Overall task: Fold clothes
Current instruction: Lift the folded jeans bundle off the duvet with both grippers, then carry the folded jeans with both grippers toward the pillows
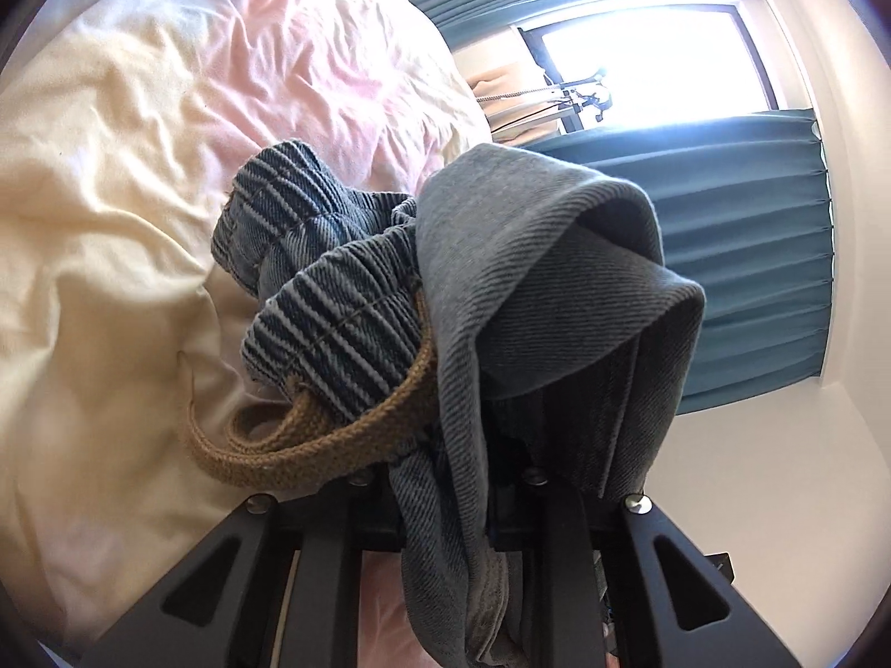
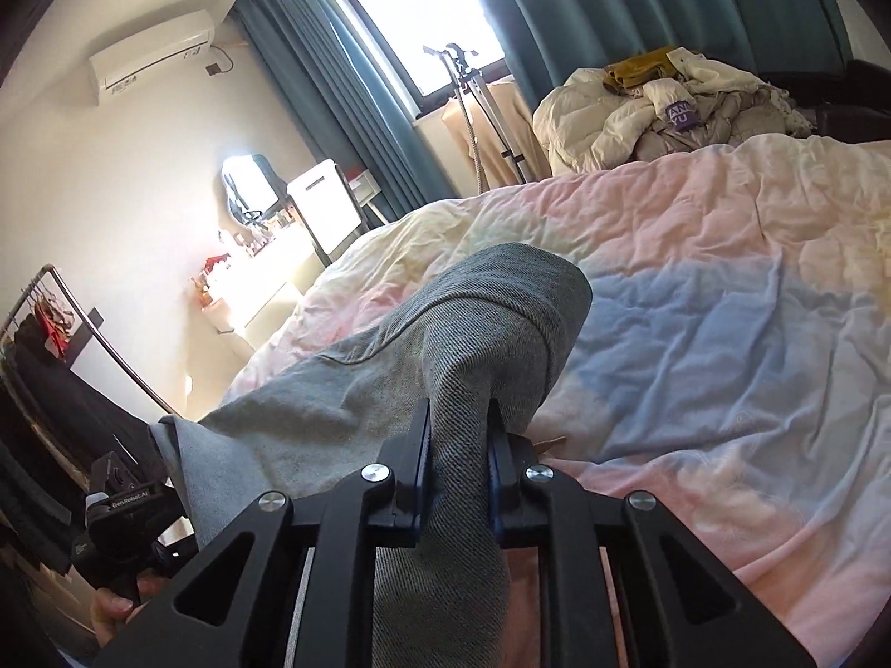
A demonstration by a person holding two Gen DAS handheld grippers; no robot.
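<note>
Grey denim trousers (image 1: 529, 278) are bunched over my left gripper (image 1: 451, 467). Their ribbed elastic waistband (image 1: 334, 334) and a tan woven drawstring (image 1: 312, 445) spill out to the left. The cloth hides the left fingertips, and the jaws look closed on a fold of it. In the right wrist view, my right gripper (image 2: 459, 428) is shut on another fold of the same trousers (image 2: 501, 312), lifted above the bed. The fabric stretches down to the lower left, where a person's hand holds the left gripper (image 2: 139, 479).
A bed with a rumpled pastel pink, cream and blue quilt (image 2: 696, 334) lies below. A heap of clothes and bedding (image 2: 657, 106) sits at its far end. Teal curtains (image 2: 362, 111) frame a bright window. A clothes rack (image 2: 67, 334) and a dressing table (image 2: 262, 289) stand on the left.
</note>
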